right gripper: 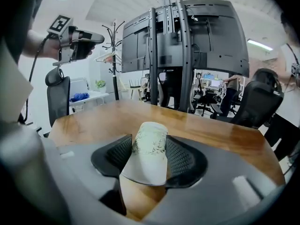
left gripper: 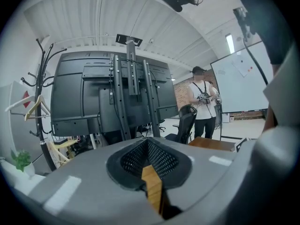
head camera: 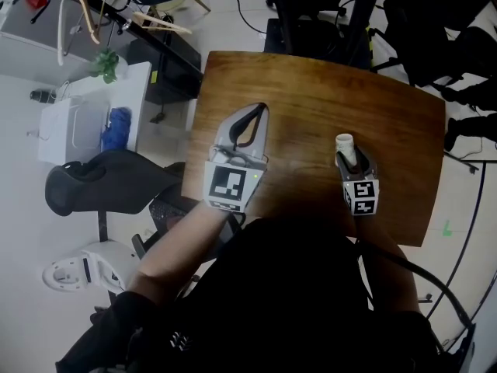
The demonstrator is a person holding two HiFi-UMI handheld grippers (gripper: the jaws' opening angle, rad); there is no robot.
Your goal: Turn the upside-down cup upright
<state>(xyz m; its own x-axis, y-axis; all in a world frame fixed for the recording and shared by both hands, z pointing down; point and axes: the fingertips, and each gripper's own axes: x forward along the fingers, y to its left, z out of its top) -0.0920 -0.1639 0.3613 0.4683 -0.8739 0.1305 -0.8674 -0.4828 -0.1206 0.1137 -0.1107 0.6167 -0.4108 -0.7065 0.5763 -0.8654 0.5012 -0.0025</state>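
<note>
A white paper cup [right gripper: 149, 151] with a green leaf print is clamped between the mesh pads of my right gripper [right gripper: 150, 146]. It lies tilted along the jaws, narrow closed end pointing away and wide rim toward the camera. In the head view the cup [head camera: 345, 143] sticks out past my right gripper [head camera: 353, 162], above the wooden table [head camera: 311, 92] near its right side. My left gripper [head camera: 259, 109] hovers over the table's left part, its jaw tips touching and nothing between them. The left gripper view shows its jaws [left gripper: 147, 142] closed, aimed across the room. The right gripper view also catches the left gripper [right gripper: 100, 38] held up in the air.
A black office chair [head camera: 101, 181] stands left of the table, with a white cabinet [head camera: 85, 119] behind it. Beyond the table's far edge stands a large black screen on a stand [right gripper: 187, 36] with more office chairs [right gripper: 260, 102]. A person [left gripper: 204, 109] stands across the room.
</note>
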